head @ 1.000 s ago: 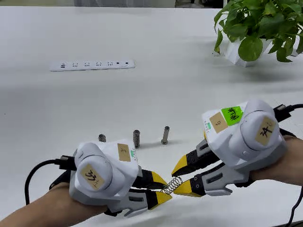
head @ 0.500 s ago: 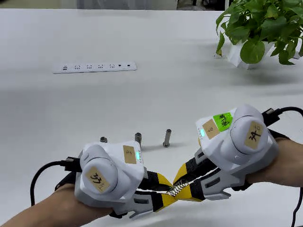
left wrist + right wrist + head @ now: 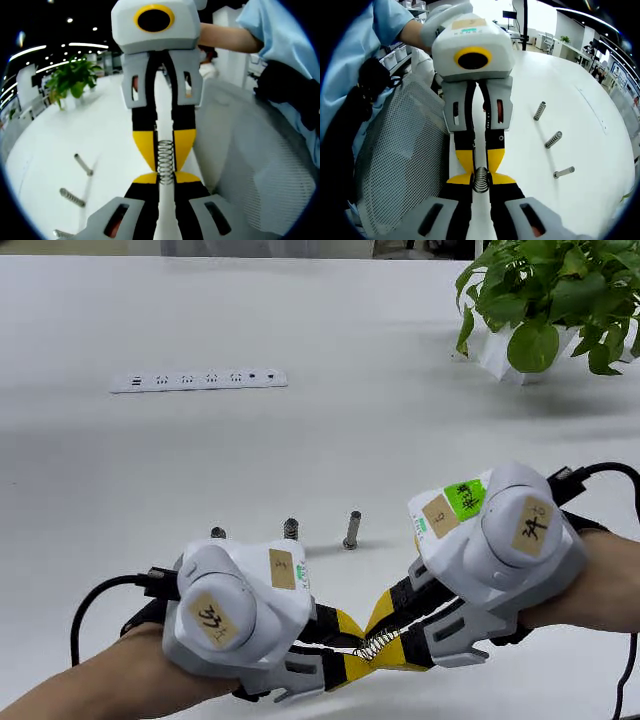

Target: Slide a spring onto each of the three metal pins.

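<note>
The left gripper (image 3: 350,648) and right gripper (image 3: 388,632) are white with black-and-yellow jaws. The spring (image 3: 375,644) is silvery, the table (image 3: 300,440) white, the plant (image 3: 540,290) green.

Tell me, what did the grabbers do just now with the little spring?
The right gripper closed its open jaws onto the spring, which the left gripper already held; both now pinch it. The three pins, power strip and plant stayed put.

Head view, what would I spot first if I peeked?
The left gripper and right gripper meet tip to tip near the bottom, both pinching one little spring in their yellow jaws. Just behind them stand three metal pins, and a green plant sits at the top right.
</note>
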`<state>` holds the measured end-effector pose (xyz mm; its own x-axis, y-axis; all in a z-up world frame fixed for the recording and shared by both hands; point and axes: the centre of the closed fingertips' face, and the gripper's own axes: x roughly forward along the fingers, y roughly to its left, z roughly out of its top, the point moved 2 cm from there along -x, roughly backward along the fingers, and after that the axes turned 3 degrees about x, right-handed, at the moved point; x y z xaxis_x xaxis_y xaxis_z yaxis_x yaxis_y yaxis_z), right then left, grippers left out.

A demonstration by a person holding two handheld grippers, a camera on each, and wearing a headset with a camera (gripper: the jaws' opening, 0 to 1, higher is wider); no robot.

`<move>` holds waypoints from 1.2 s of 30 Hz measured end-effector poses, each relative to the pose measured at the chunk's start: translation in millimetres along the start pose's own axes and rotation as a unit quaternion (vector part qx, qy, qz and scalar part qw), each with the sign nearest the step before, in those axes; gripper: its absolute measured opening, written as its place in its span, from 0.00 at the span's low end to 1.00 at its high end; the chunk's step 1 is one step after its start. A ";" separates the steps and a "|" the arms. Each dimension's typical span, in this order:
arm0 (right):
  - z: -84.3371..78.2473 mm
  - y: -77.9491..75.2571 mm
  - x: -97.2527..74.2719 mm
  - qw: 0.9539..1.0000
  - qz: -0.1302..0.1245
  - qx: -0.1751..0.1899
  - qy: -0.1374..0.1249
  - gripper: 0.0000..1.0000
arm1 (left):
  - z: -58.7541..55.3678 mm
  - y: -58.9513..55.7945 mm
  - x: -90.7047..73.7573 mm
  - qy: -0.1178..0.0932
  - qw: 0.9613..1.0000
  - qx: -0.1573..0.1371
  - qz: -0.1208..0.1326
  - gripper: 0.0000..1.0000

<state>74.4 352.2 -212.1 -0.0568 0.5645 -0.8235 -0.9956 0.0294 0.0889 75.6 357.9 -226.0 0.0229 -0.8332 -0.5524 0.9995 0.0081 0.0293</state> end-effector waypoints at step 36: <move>-10.7 -7.8 4.6 1.000 -0.009 -0.007 0.009 0.12 | -29.0 19.8 -22.5 -0.015 0.991 -0.072 0.108 0.51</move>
<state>81.1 345.6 -222.5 -0.0397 0.5493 -0.8347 -0.9974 0.0282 0.0659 95.4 392.9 -237.1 0.2378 -0.8197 -0.5211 0.9641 0.2645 0.0240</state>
